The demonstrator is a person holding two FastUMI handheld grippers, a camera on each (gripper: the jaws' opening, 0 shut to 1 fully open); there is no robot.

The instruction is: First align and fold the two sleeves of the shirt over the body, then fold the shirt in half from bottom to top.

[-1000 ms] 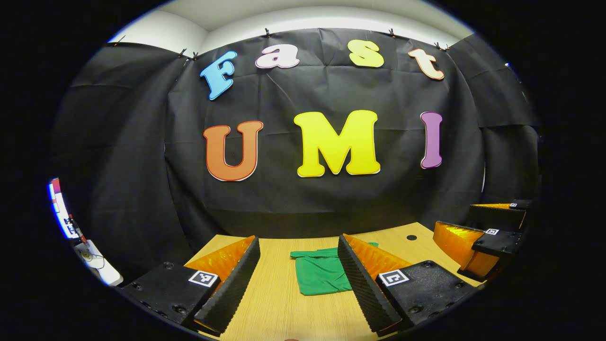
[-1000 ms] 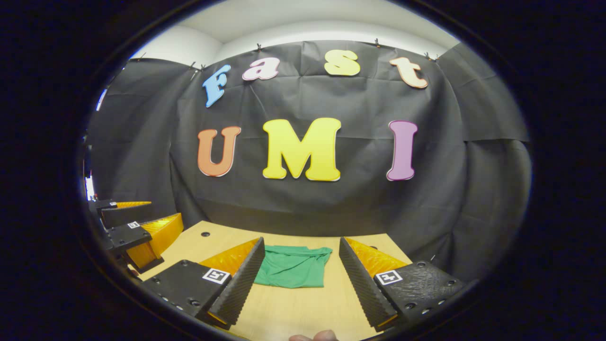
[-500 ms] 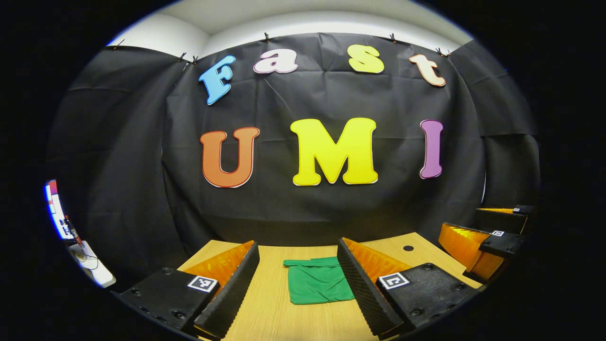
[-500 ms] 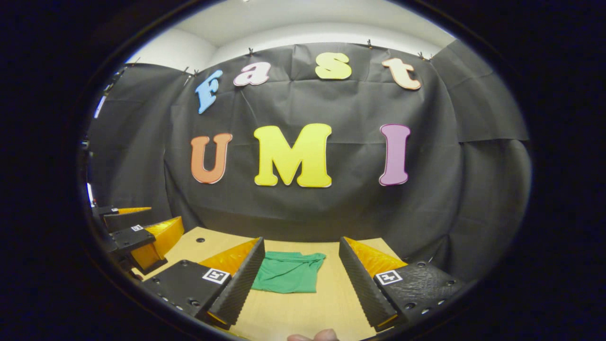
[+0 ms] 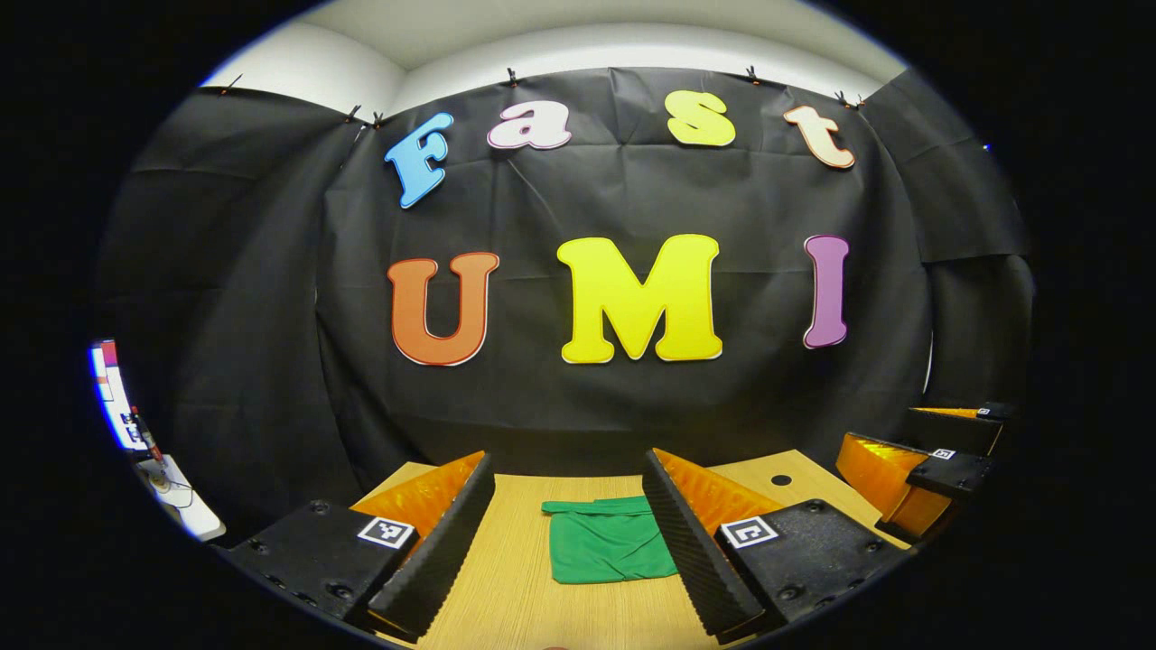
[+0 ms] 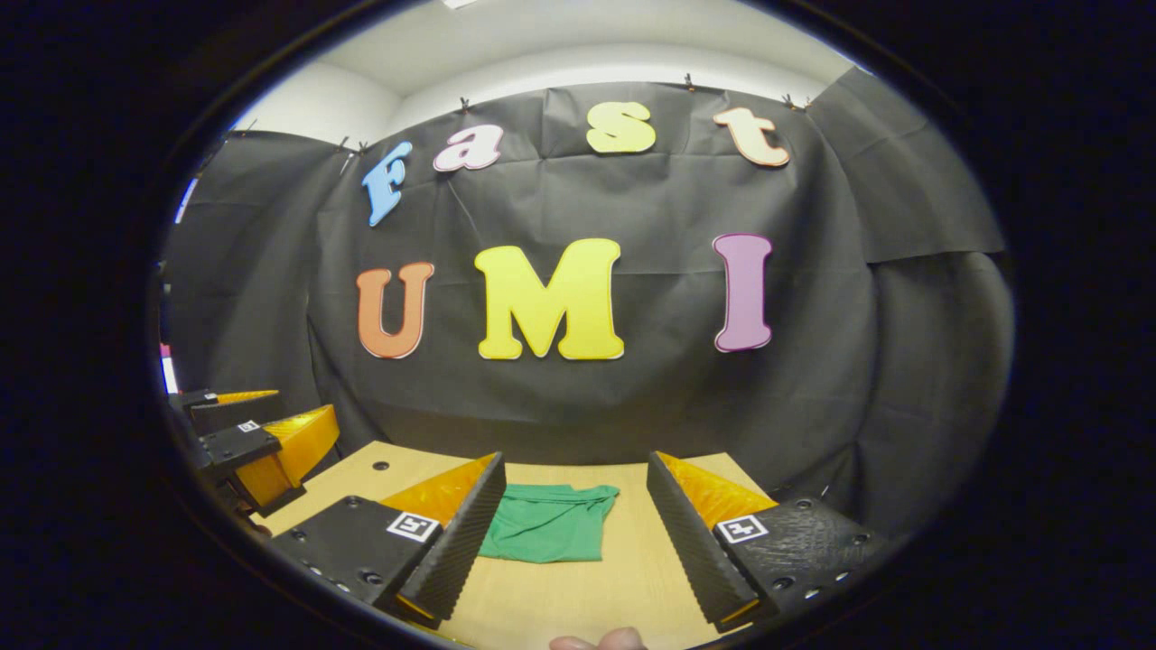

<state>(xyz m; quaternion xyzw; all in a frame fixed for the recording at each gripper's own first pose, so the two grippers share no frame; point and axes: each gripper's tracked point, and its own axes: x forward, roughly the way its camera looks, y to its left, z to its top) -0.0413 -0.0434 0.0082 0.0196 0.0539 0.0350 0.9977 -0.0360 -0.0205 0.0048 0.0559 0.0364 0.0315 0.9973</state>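
Observation:
The green shirt [image 5: 610,540] lies folded into a small rectangle on the wooden table [image 5: 533,596]. In the left gripper view it sits ahead between the fingers of my left gripper [image 5: 564,546], which is open and holds nothing. My right gripper [image 5: 921,469] appears farther off at the right edge of that view. In the right gripper view the green shirt [image 6: 546,534] lies ahead, partly behind the left finger of my right gripper [image 6: 569,542], open and clear of the cloth. My left gripper [image 6: 257,442] is seen at the left there, held above the table.
The black cloth wall [image 5: 632,406] rises just behind the table's far edge. A small round hole [image 5: 781,479] marks the tabletop near the right. A fingertip [image 6: 596,641] peeks in at the bottom of the right gripper view. White equipment [image 5: 176,496] stands off the table's left.
Both grippers have drawn back and tilted slightly up, away from the folded shirt, which appears a little lower and smaller in both views. The shirt itself has not moved.

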